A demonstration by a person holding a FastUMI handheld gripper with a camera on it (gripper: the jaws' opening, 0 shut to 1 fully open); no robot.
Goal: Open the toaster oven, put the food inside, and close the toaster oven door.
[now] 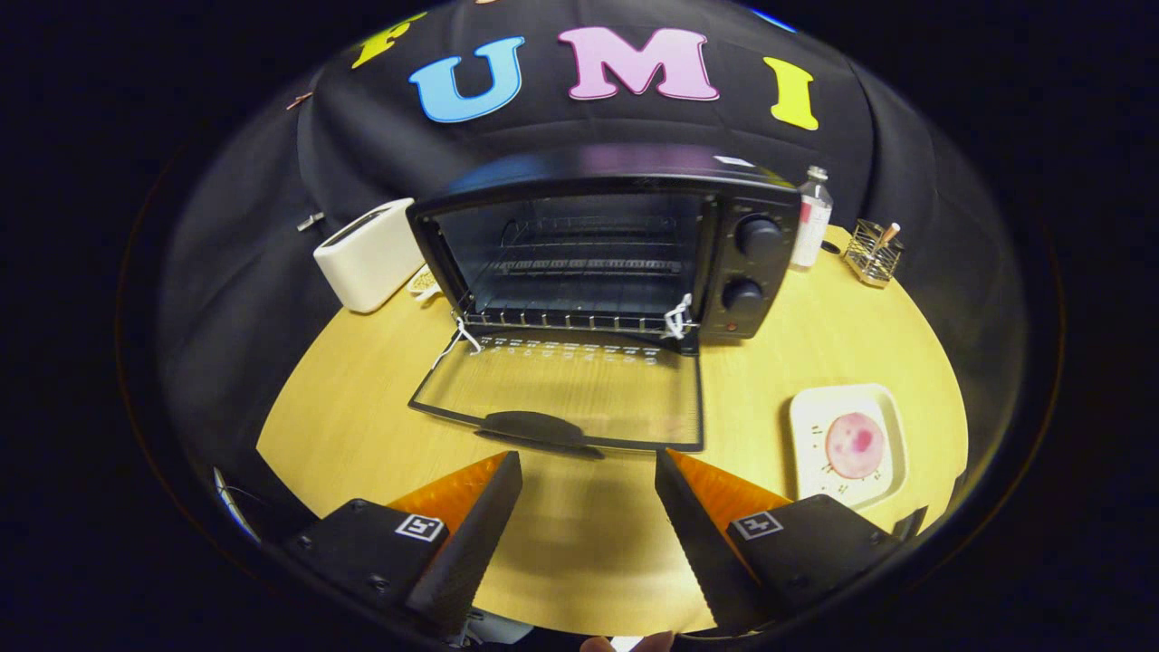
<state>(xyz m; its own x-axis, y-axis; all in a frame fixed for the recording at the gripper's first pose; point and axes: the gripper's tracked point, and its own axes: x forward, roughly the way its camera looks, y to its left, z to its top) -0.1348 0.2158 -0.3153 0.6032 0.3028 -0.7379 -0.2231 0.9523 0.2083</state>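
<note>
Oven open, empty; food on plate; gripper jaws apart.

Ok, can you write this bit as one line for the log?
toaster oven door: open, lying flat | food: on plate, not yet inside | gripper: open, empty, before door handle

Gripper cam rides above the table, facing fwd — near the open toaster oven, looking slightly down.
</note>
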